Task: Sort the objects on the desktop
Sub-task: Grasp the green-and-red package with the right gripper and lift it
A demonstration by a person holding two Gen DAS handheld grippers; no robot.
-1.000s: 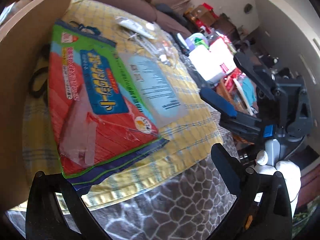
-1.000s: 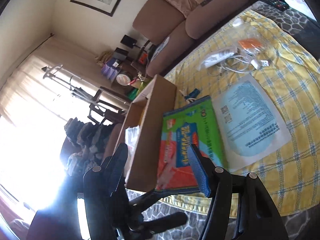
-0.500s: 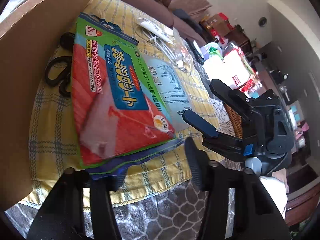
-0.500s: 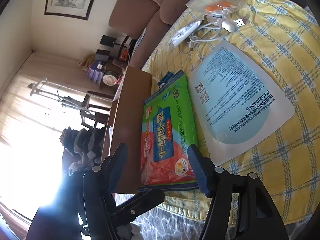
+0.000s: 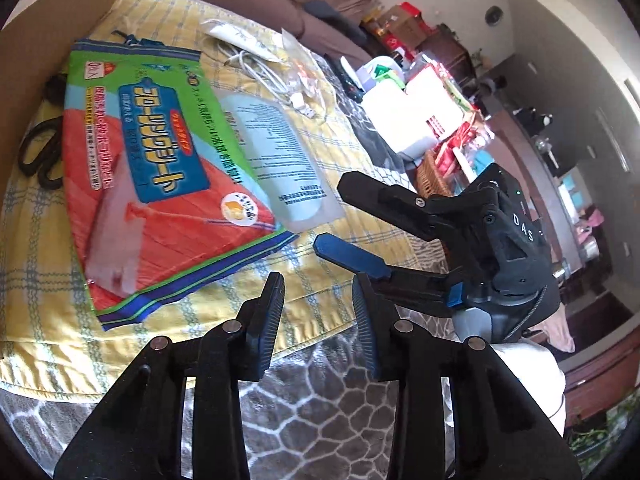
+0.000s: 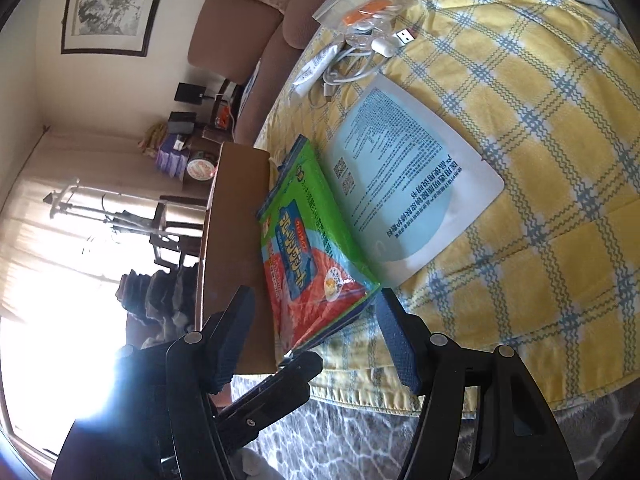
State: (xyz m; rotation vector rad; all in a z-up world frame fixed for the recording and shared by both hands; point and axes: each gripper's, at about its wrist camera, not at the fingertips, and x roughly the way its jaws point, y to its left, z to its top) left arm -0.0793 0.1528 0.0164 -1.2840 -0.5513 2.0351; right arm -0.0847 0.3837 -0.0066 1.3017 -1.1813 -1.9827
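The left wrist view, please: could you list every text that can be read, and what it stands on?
"DAS": white letters on the right gripper body.
Green and red packet: large Japanese title, seen tilted, not surely readable.
Pale blue sachet: print too small.
White tube: no legible print.

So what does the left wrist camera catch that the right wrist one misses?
Only the left wrist view shows the black scissors beside the cardboard box and the right gripper from outside, jaws open. Only the right wrist view shows a framed picture. Both show the green-and-red packet, pale blue leaflet, white cable and yellow checked cloth.
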